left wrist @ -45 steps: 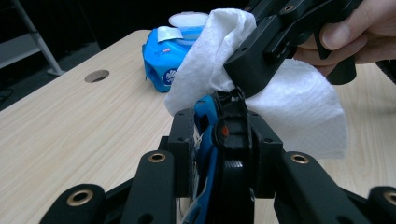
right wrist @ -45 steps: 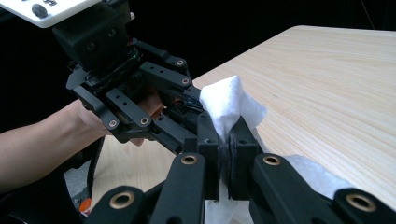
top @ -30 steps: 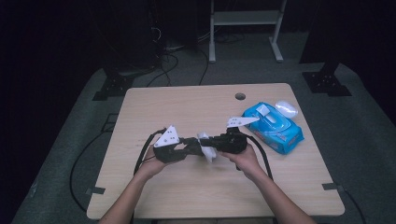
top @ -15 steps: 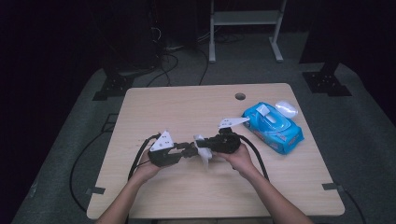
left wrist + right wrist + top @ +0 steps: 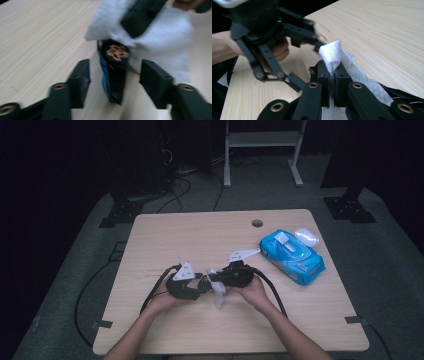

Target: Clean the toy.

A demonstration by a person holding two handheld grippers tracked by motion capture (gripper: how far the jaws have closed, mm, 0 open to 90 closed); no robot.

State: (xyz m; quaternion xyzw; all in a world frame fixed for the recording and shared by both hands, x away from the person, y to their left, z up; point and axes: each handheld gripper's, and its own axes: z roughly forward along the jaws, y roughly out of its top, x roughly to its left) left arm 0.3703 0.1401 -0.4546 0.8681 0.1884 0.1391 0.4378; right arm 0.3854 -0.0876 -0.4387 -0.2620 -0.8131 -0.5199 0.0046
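A white wipe (image 5: 218, 295) hangs over the light wooden table (image 5: 200, 235), pinched at one corner. My right gripper (image 5: 332, 68) is shut on the wipe (image 5: 334, 53), whose tip sticks up above the closed pads. In the high view the right gripper (image 5: 216, 279) points left, nose to nose with my left gripper (image 5: 204, 283). The left gripper (image 5: 115, 66) has just been opening its jaws. They now stand apart on either side of the right gripper's closed tips and the wipe (image 5: 162, 32), pressing on neither.
A blue pack of wipes (image 5: 291, 256) lies at the right of the table, with a small white object (image 5: 306, 236) just behind it. A cable hole (image 5: 257, 223) is near the far edge. Black cables trail from both grippers toward the near edge.
The left gripper's jaws have opened and let go of the wipe, which now hangs from the right gripper alone. Both hands have sunk a little toward the table.
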